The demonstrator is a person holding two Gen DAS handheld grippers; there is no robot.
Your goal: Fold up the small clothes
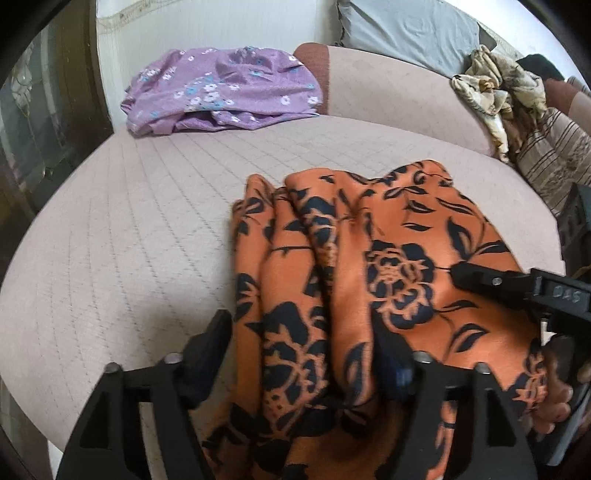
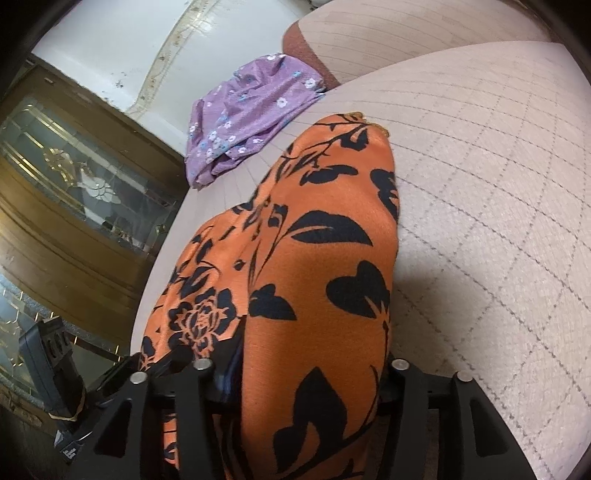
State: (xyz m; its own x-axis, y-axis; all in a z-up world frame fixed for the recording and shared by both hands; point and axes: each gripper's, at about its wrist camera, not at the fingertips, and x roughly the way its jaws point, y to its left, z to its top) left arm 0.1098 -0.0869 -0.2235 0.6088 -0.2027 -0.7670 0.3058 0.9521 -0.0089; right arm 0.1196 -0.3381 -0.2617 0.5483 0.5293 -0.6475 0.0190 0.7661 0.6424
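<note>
An orange garment with black flower print [image 1: 369, 258] lies bunched on the pink quilted sofa seat [image 1: 129, 229]. My left gripper [image 1: 303, 350] has its fingers either side of a thick bundle of this cloth and grips it. My right gripper [image 2: 310, 365] is closed on another part of the same garment [image 2: 317, 251], which drapes over its fingers and hides the tips. The right gripper's finger also shows in the left wrist view [image 1: 491, 284], lying on the cloth at the right.
A folded purple floral garment [image 1: 221, 96] lies at the far left of the seat, also in the right wrist view [image 2: 251, 118]. A crumpled beige patterned cloth [image 1: 495, 96] hangs at the far right. A grey cushion [image 1: 406, 29] and a glass-front cabinet [image 2: 74, 184] stand around.
</note>
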